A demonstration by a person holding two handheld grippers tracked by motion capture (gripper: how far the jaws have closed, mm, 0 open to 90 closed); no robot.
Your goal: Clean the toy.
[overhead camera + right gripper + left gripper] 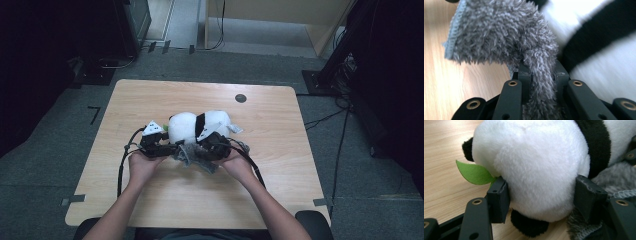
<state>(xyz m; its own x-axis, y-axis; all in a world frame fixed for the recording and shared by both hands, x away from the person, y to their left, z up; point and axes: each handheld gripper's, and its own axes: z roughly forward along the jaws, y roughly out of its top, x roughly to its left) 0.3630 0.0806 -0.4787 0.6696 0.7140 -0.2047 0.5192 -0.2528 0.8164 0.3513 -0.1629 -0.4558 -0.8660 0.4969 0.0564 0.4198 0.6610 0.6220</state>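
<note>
A black-and-white panda plush lies in the middle of the wooden table. My left gripper holds its white rounded end, with both pads pressed into the fur. A green felt leaf sticks out beside the left pad. A fluffy grey cloth lies against the near side of the plush. My right gripper is shut on a fold of that grey cloth, which rises from between its jaws. The panda is blurred just behind it.
A dark round grommet sits in the table's far right part. Black cables trail from both grippers over the table. Dark equipment stands and floor cables surround the table. Bare wood lies on every side of the plush.
</note>
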